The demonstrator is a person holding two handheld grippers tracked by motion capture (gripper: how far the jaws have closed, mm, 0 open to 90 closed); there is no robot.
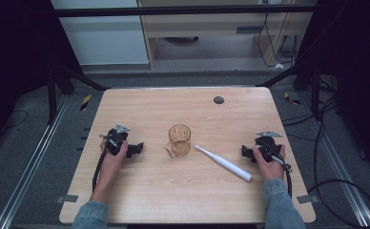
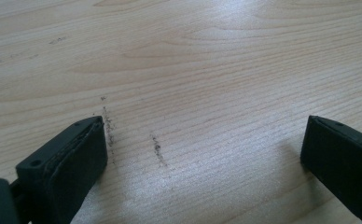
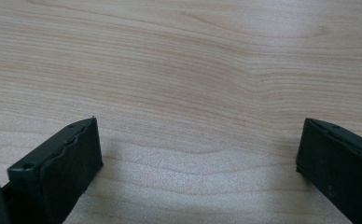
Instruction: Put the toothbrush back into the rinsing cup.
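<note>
High view: left tongs [image 1: 134, 149] and right tongs [image 1: 245, 151] rest on the table [image 1: 145, 191], with the cup [image 1: 179, 140] and toothbrush [image 1: 223, 163] between them, untouched.

Left gripper view: jaws apart, empty.

Right gripper view: jaws apart, empty.

Judgement: start position; next, probably reach inward for the toothbrush.

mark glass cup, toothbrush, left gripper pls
glass cup [image 1: 179, 139]: high view, its amber wall.
toothbrush [image 1: 227, 164]: high view, mid white handle.
left gripper [image 1: 138, 149]: high view, between its open fingers.
</note>
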